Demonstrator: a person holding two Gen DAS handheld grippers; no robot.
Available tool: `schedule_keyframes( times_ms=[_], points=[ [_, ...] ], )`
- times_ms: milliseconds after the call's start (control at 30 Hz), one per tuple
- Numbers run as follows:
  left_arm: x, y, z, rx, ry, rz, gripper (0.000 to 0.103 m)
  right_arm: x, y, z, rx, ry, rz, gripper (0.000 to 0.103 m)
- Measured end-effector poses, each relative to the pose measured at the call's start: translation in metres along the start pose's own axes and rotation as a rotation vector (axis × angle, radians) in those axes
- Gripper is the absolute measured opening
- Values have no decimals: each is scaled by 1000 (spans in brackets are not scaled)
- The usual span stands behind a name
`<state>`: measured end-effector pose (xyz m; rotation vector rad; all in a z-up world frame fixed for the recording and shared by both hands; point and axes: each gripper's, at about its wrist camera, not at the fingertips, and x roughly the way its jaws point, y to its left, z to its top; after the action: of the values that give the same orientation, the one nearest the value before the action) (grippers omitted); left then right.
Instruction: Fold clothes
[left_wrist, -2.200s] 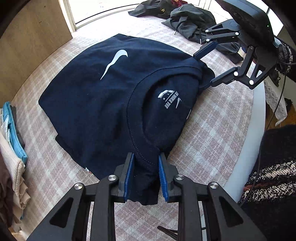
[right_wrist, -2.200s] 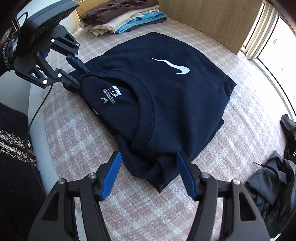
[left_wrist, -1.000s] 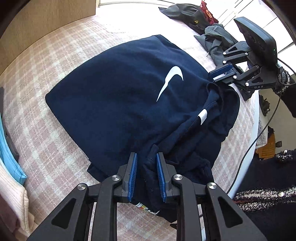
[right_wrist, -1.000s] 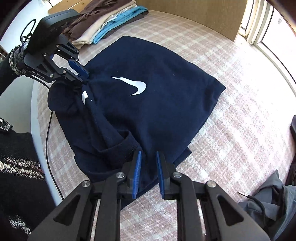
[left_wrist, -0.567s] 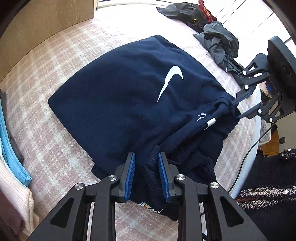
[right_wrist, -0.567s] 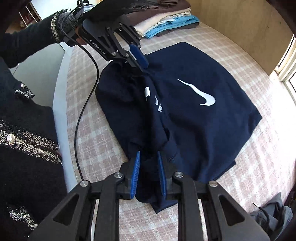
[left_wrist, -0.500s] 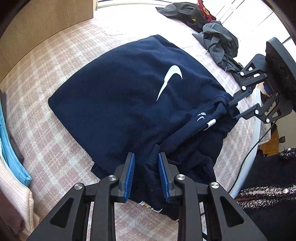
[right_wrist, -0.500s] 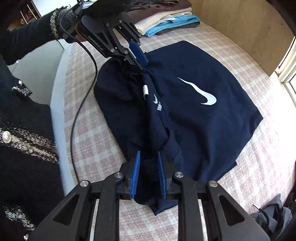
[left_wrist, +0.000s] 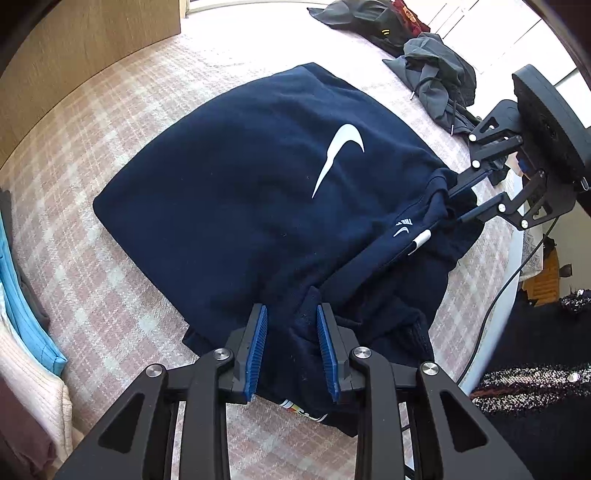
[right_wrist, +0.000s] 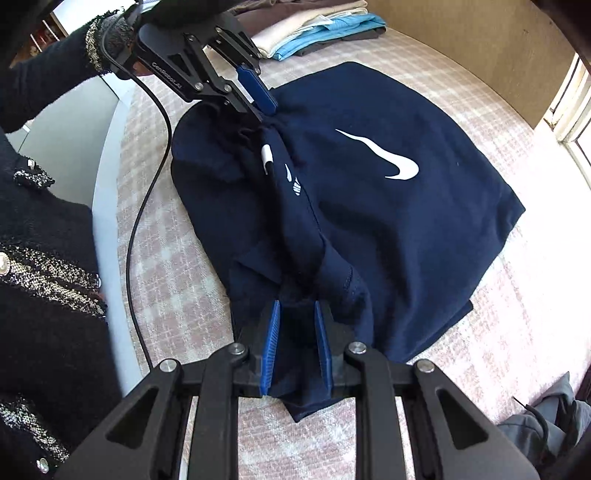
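We find the soft, limp navy cotton T-shirt (left_wrist: 240, 206) mid-bed near its front edge; left gripper (left_wrist: 291, 347) and right gripper (right_wrist: 295, 343) each pinch its bunched collar-end fold, a sound hold

I see a pink plaid bedspread (left_wrist: 110, 155), wood-panel wall (left_wrist: 92, 40) behind, bright daylight through the window (right_wrist: 576, 110).

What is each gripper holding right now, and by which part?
Both hold the navy T-shirt: the left gripper and right gripper each pinch bunched fabric at opposite ends of its collar edge.
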<state>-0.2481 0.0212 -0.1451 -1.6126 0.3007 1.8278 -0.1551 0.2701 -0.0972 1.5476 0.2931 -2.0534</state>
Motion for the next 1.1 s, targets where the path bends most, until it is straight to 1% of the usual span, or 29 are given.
schedule_keyframes(
  times_ms=[33, 100, 133, 167, 300, 333, 400, 433, 467, 500, 567, 667, 733, 767, 833, 933, 1100],
  points=[
    [0, -1, 1, 1, 1, 2, 27, 1, 0, 0, -6, 2, -2, 21],
    [0, -3, 2, 4, 1, 8, 28, 3, 0, -1, -17, 7, -5, 29],
    [0, -4, 2, 6, 0, 12, 29, 4, 0, -1, -23, 10, -7, 39],
    [-1, -5, 2, 6, 0, 15, 29, 5, 0, -1, -28, 12, -8, 44],
    [-10, -12, 0, 26, -9, 33, 29, 8, -1, -2, -51, 22, -15, 46],
    [-14, -14, -1, 37, -15, 40, 28, 9, -1, -2, -56, 24, -17, 43],
    [-21, -20, -3, 57, -26, 54, 28, 11, -1, -2, -66, 29, -21, 33],
    [-26, -25, -4, 78, -28, 55, 28, 11, -3, -2, -60, 33, -29, 25],
    [-28, -32, -4, 106, -25, 63, 28, 10, -4, -2, -53, 36, -34, 23],
    [-30, -38, -5, 135, -20, 73, 28, 10, -7, -1, -34, 39, -27, 22],
    [-30, -54, -5, 195, -11, 92, 28, 9, -11, 0, -14, 47, -23, 15],
    [-24, -76, -6, 265, 7, 103, 28, 8, -16, 1, 18, 53, 1, 15],
    [-27, -83, -8, 280, -1, 107, 28, 7, -20, 1, 44, 56, 19, 14],
    [-30, -86, -8, 283, -8, 92, 28, 7, -22, 1, 52, 57, 25, 13],
    [-33, -91, -9, 321, -20, 70, 28, 6, -24, 1, 68, 59, 36, 11],
    [-22, -99, -11, 370, 15, 54, 28, 5, -29, 0, 92, 62, 52, 9],
    [0, -81, -7, 349, 67, 84, 28, 4, -34, -1, 125, 64, 74, 9]
  ],
)
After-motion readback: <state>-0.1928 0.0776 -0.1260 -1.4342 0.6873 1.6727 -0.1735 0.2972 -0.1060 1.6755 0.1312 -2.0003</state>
